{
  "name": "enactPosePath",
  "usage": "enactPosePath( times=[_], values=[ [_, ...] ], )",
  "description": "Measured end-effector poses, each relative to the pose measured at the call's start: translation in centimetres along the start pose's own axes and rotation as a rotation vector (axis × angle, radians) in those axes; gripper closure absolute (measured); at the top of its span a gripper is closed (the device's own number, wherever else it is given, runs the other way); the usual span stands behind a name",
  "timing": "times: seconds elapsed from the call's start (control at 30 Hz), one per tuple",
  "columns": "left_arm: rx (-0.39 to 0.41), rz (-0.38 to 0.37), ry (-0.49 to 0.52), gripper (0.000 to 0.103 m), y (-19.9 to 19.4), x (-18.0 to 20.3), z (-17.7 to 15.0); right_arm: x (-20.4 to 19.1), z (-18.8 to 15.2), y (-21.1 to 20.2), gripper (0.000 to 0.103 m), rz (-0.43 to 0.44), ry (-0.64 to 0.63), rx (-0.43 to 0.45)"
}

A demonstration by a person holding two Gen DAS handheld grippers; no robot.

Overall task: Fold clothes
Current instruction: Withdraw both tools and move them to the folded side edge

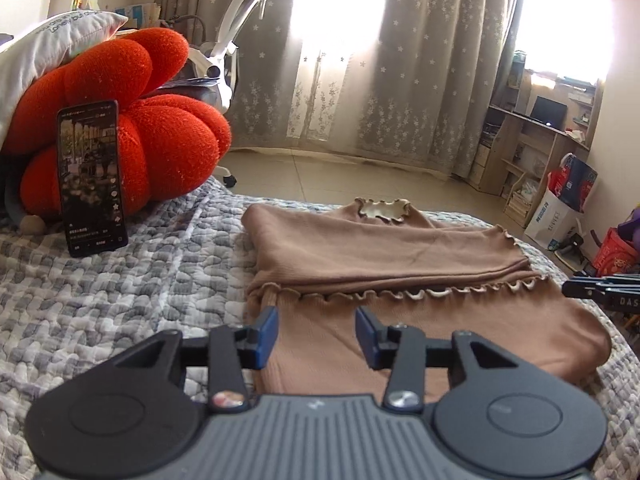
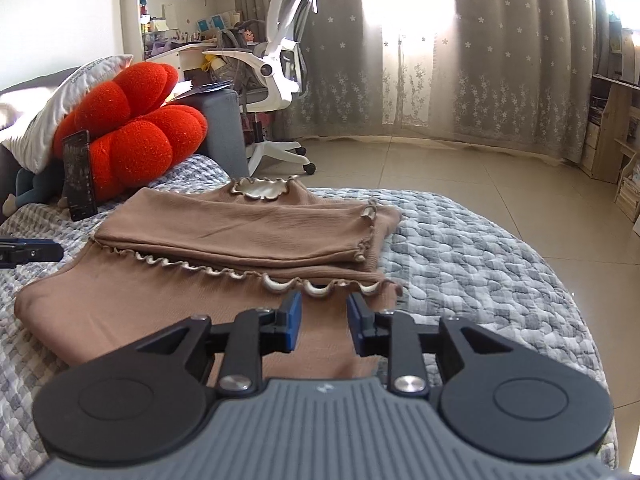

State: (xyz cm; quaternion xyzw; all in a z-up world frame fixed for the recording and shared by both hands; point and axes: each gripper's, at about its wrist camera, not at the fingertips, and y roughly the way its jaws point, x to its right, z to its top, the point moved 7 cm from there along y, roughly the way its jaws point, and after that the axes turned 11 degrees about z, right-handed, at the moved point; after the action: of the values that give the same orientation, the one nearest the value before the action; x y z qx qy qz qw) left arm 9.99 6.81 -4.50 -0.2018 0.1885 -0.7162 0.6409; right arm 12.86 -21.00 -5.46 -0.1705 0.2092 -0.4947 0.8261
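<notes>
Two grippers: both hover low over the near part of the top; left gripper (image 1: 316, 334) at the near-left corner, right gripper (image 2: 323, 322) at the near-right, a spacing that suits lifting one edge evenly
Left jaws: apart, nothing between them; blue pads straddle bare cloth just short of the frilled hem
Right jaws: apart, empty; tips just beside the scalloped hem
Top (image 1: 400, 256): brown ribbed knit, flat on the quilt (image 1: 120, 280), collar (image 1: 384, 210) at the far end; sleeves lie folded across the chest, frilled cuffs at the right edge, so the width is already narrowed
Lower half: spread toward the grippers, single layer; judged the part left to fold up over the sleeves
Stage: partly folded; sleeves in, length not halved
Phone (image 1: 92, 178): propped upright against the red cushion (image 1: 132, 128), screen lit and facing the work; well apart from the top
Risk: thin knit may slip from one side if the pinches differ
</notes>
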Motion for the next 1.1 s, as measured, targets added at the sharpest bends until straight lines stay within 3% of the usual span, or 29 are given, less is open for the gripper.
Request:
enactPosePath(
  times=[0.17,0.33,0.4,0.67,0.87,0.97,1.03,1.1],
  values=[
    [-0.035,-0.177,0.145,0.059,-0.7,6.2,-0.9,-7.2,-0.5,0.7,0.073,0.175,-0.115,-0.046],
    [-0.079,-0.22,0.242,0.06,0.1,8.3,-3.3,-10.0,-2.9,2.6,0.073,0.212,-0.238,-0.149],
    [-0.085,-0.224,0.266,0.06,0.4,8.3,-4.1,-9.5,-4.0,3.2,0.073,0.201,-0.26,-0.19],
    [-0.096,-0.168,0.308,0.059,0.1,4.8,-5.1,-5.4,-4.5,0.8,0.072,0.2,-0.214,-0.157],
    [-0.1,-0.139,0.195,0.06,-1.0,-0.9,-5.2,-0.5,-4.9,-2.2,0.073,0.143,-0.132,-0.141],
    [-0.105,-0.159,0.12,0.063,-1.4,-2.6,-5.1,1.6,-4.9,-3.6,0.077,0.137,-0.071,-0.126],
    [-0.111,-0.169,0.085,0.063,-1.5,-2.9,-5.0,2.3,-5.0,-3.8,0.066,0.123,-0.03,-0.125],
    [-0.121,-0.174,0.06,0.064,-1.5,-2.8,-4.9,3.0,-5.1,-4.1,0.066,0.11,0.011,-0.124]
  ],
)
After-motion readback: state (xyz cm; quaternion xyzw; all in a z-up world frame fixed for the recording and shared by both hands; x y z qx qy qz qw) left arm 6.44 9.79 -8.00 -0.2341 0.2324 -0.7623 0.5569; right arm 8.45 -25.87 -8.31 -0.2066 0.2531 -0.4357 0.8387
